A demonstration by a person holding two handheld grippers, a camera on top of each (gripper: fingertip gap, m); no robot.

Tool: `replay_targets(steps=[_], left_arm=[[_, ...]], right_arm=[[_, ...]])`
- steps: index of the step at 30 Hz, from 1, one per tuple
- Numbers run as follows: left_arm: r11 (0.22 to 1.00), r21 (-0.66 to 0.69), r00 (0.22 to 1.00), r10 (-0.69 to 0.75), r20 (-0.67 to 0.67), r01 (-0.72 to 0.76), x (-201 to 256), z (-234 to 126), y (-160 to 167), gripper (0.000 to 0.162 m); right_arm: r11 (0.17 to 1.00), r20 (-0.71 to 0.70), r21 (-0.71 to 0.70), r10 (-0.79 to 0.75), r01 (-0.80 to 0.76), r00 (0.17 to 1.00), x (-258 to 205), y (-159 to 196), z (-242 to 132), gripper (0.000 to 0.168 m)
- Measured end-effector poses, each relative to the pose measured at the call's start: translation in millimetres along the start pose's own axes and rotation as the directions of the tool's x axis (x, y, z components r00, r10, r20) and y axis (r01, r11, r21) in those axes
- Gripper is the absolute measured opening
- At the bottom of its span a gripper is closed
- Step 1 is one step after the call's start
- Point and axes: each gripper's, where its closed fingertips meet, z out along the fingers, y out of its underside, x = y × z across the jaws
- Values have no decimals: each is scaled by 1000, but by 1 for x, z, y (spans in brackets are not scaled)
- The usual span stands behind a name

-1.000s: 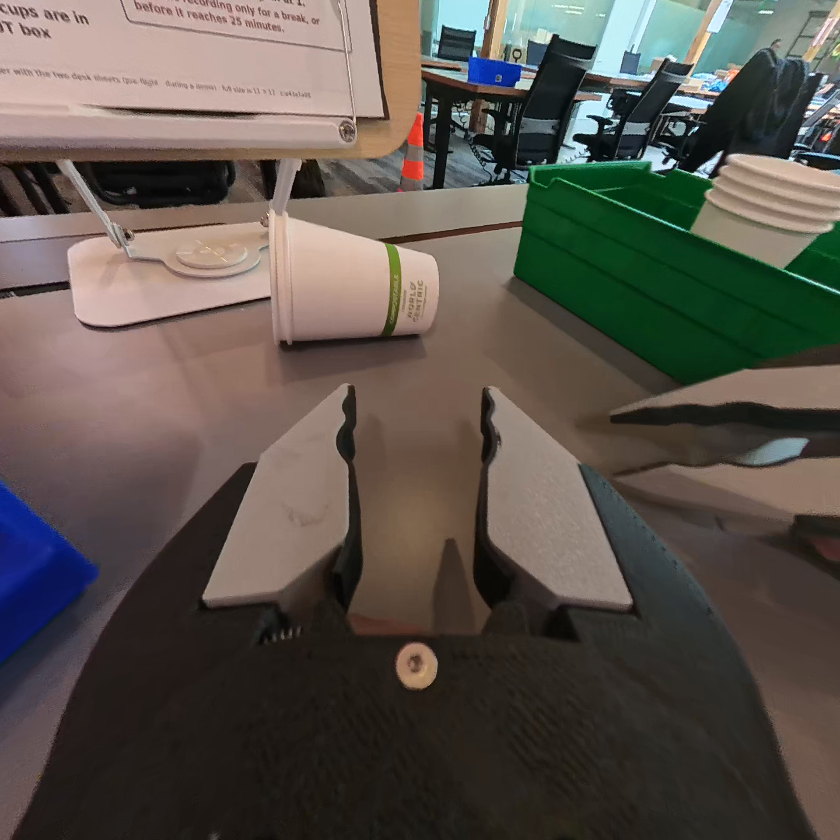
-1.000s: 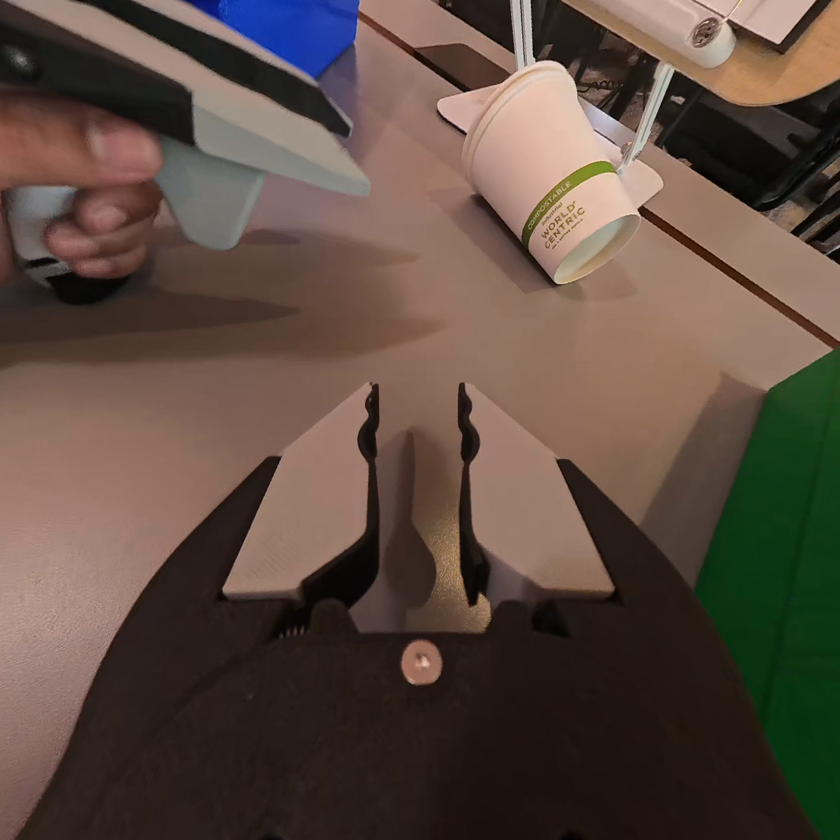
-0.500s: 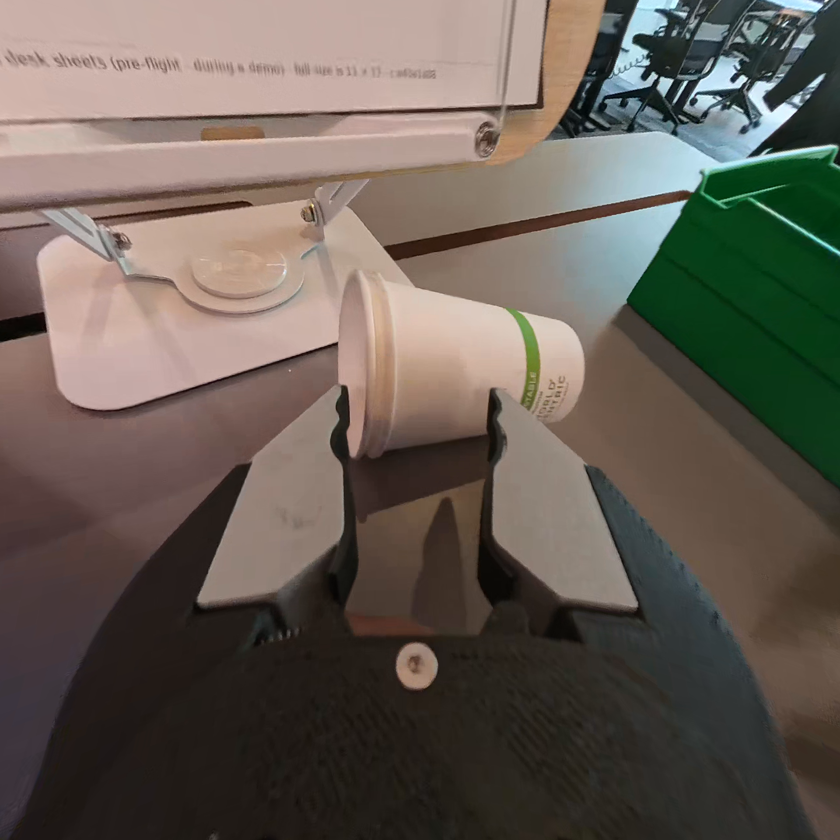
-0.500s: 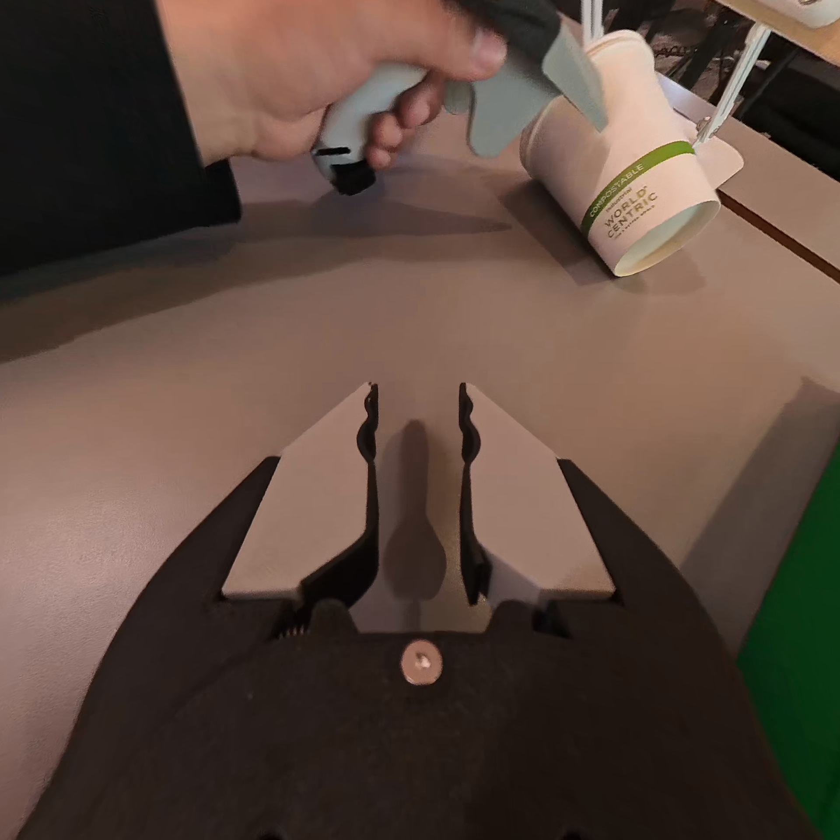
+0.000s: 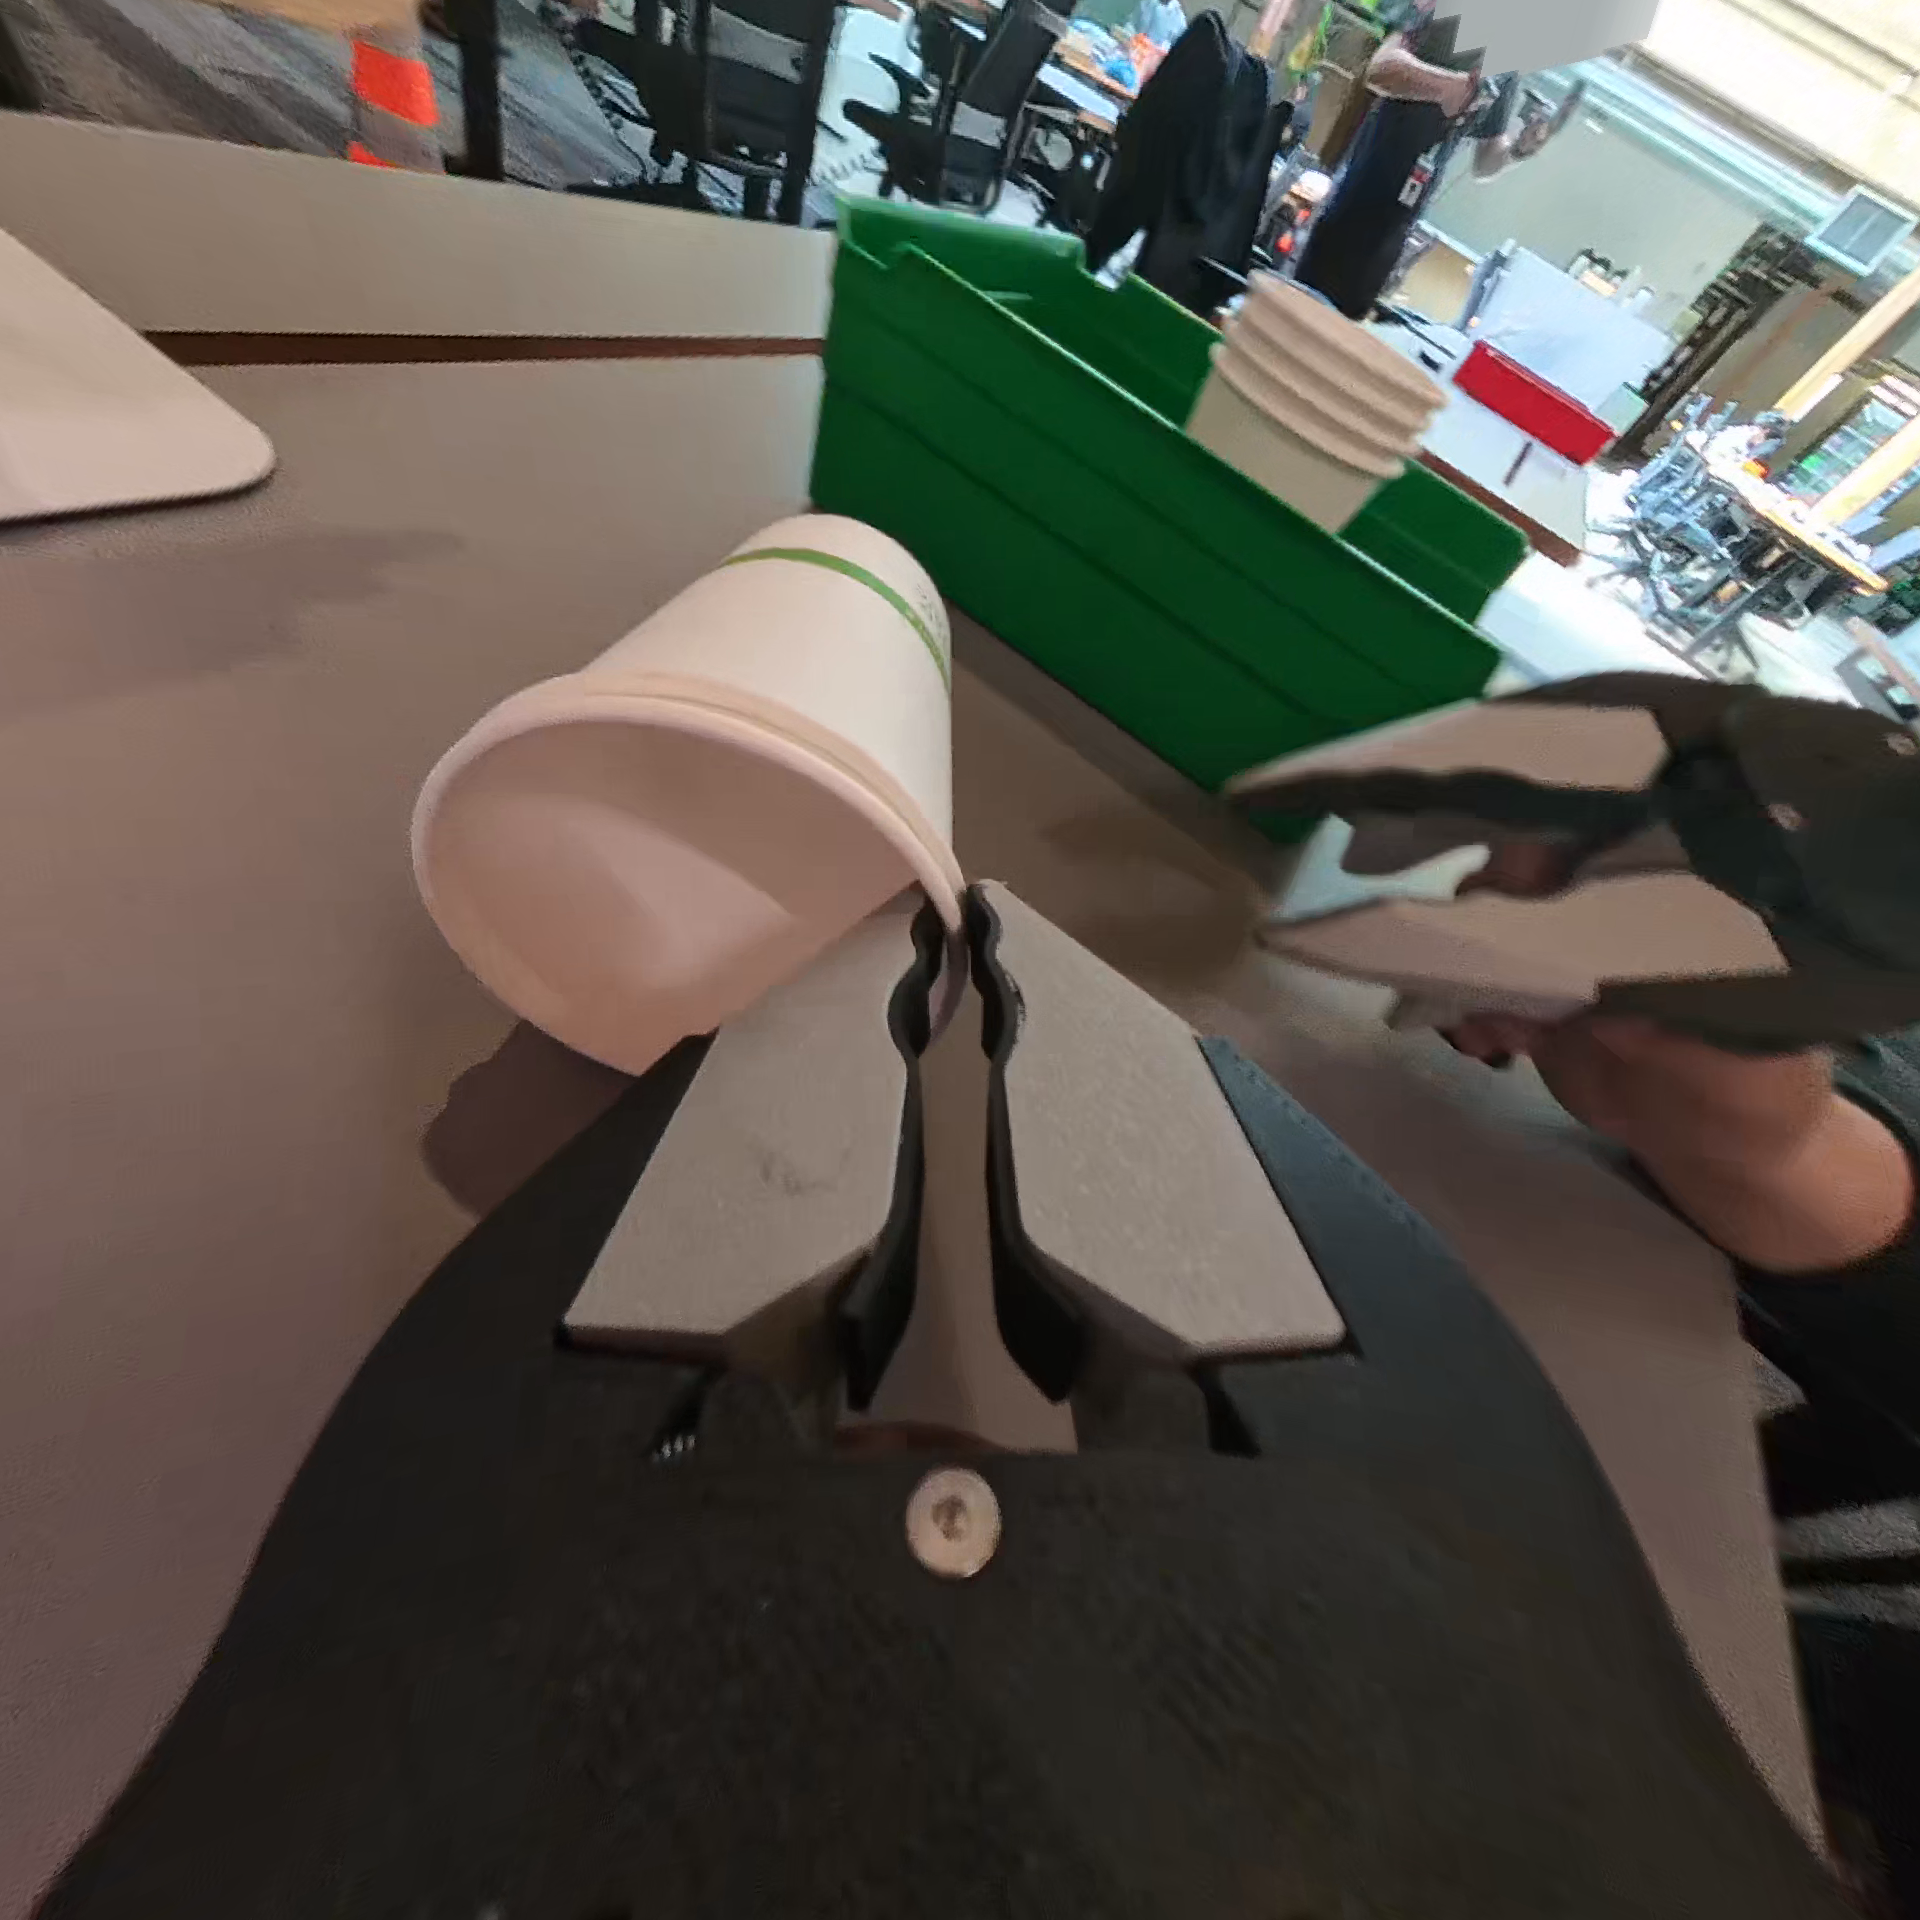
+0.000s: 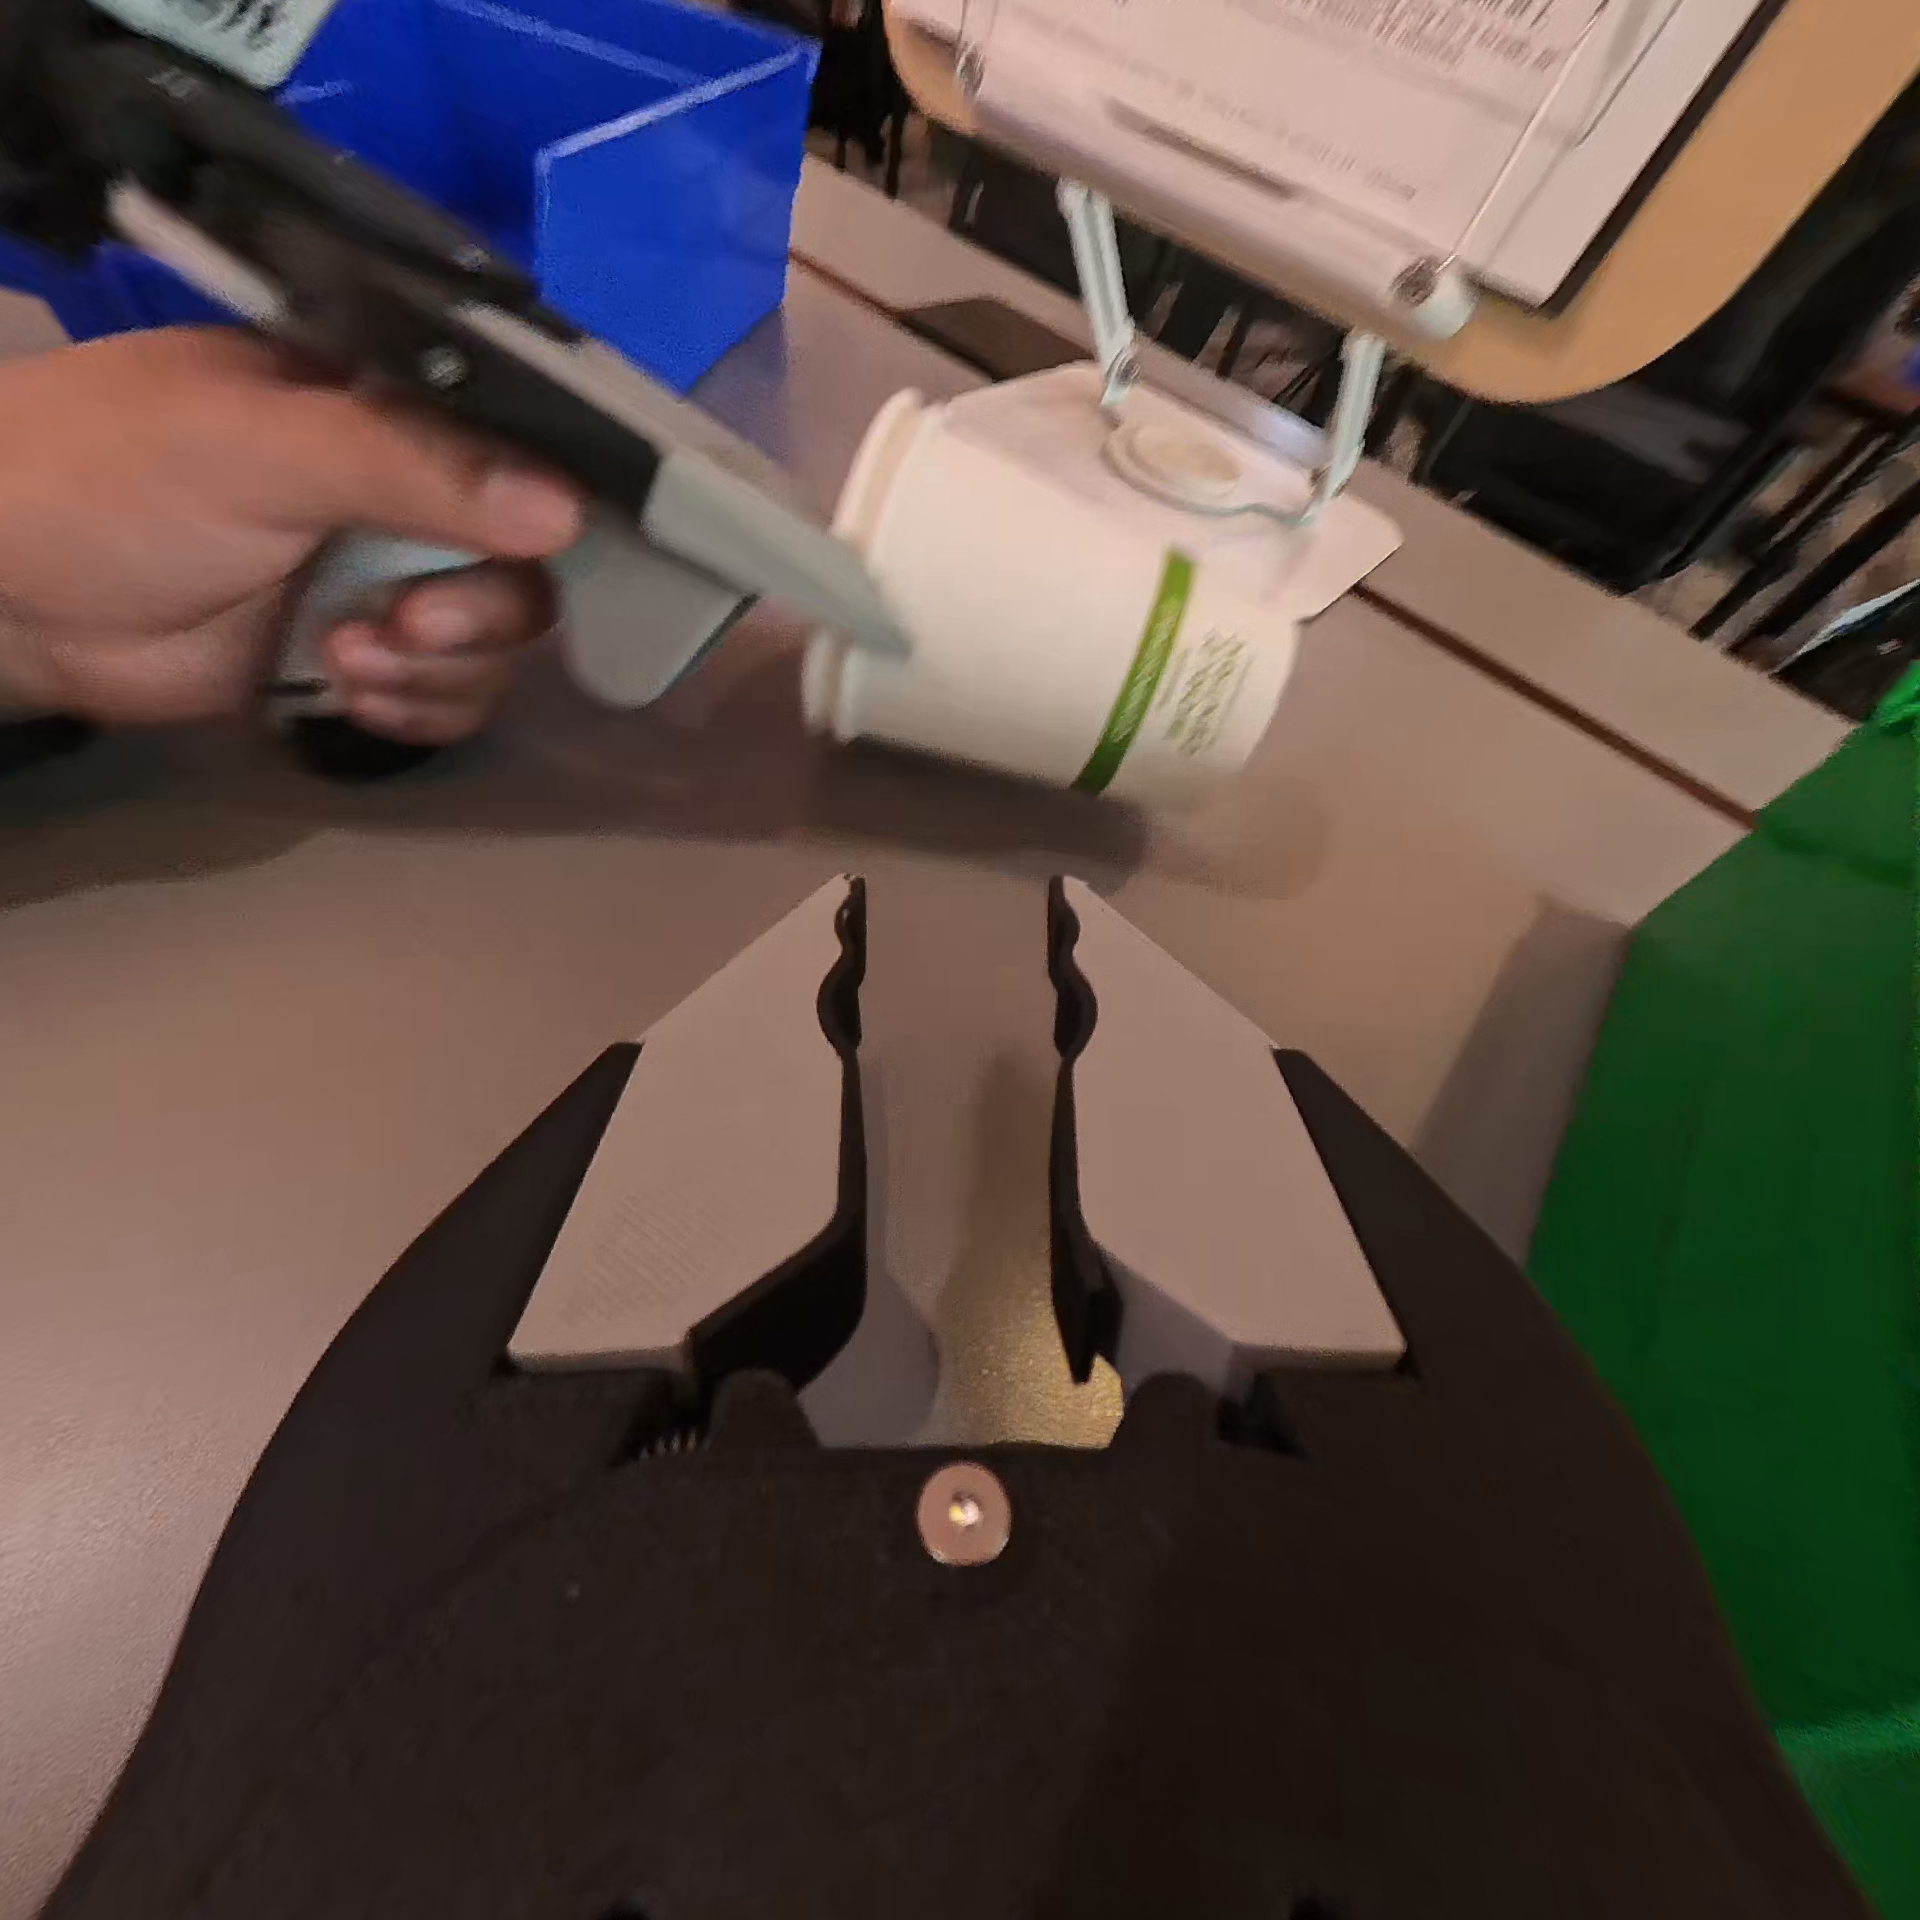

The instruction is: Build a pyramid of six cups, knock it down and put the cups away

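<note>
Left hand-held gripper (image 5: 956, 914) pinches only the cup (image 5: 717, 790) rim – could slip (thin paper); right hand-held gripper (image 6: 951, 899) gapes, empty.

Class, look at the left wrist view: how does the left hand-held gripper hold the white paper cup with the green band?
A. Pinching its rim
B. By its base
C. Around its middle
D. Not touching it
A: the left hand-held gripper has its fingertips closed on the rim of the white paper cup with the green band, one inside the mouth.
</note>
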Motion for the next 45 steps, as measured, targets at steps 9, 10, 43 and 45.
replay_targets(steps=[9,10,43,45], left_arm=[[975,-49,972,209,-112,-215,72,-14,35,1],[973,-52,970,216,-113,-223,73,-12,36,1],[881,-50,882,467,-68,-471,90,-6,44,3],[878,-53,879,472,-67,-476,90,-6,44,5]], right_arm=[[990,-47,141,-15,21,999,-4,-14,-20,33],[988,-34,150,-16,21,999,-5,-17,-19,34],[978,37,210,-15,7,999,-16,-29,-19,49],[981,23,193,-21,16,1000,-15,-27,-18,48]])
